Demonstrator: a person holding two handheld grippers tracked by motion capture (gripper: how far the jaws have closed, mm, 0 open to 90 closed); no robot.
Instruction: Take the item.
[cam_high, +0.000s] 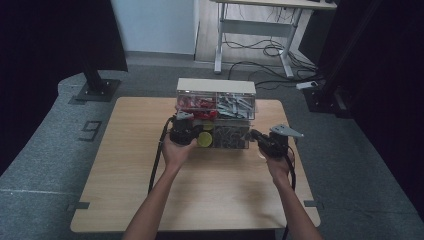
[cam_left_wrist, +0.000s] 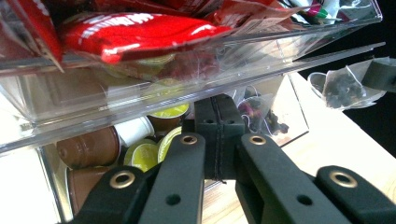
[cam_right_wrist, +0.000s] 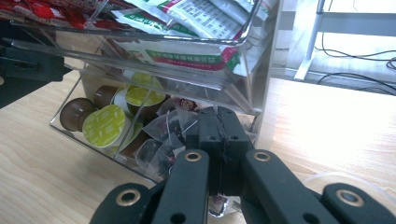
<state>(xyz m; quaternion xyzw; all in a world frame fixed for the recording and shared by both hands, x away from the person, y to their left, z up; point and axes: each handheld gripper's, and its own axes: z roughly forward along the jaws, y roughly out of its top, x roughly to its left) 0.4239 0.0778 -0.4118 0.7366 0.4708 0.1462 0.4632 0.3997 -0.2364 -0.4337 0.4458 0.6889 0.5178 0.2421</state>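
the clear organizer (cam_high: 216, 107) stands at the far middle of the bench (cam_high: 125, 165), two tiers high under a pale lid. its lower tier is a clear drawer (cam_right_wrist: 88, 135) that juts toward the person. on the left it holds brown coffee capsules (cam_left_wrist: 88, 148) with yellow-green lids, on the right see-through tea bags (cam_right_wrist: 161, 140) of dark leaves. the upper tier carries red sachets (cam_left_wrist: 135, 35) on the left and white printed sachets (cam_right_wrist: 201, 21) on the right.

the left gripper (cam_high: 182, 129) sits right at the drawer's left front, jaws pressed together with nothing between them; in the left gripper view its tips (cam_left_wrist: 219, 116) lie just under the upper tier's clear floor, among the capsules. the right gripper (cam_high: 257, 136) is at the organizer's right front corner. in the right gripper view its jaws are closed and what looks like a tea bag is pinched between the tips (cam_right_wrist: 217, 126), just beside the drawer's front edge; one more tea bag (cam_left_wrist: 343, 88) shows past the organizer's right side in the left gripper view.

the overhanging upper tier hems in the drawer mouth from above, and each gripper crowds the other's side. the near half of the bench is bare wood, with open room left and right of the organizer. behind the bench lie grey floor (cam_high: 45, 150), a black stand foot (cam_high: 97, 90), and a white desk frame (cam_high: 255, 35) with loose cables (cam_high: 270, 50).
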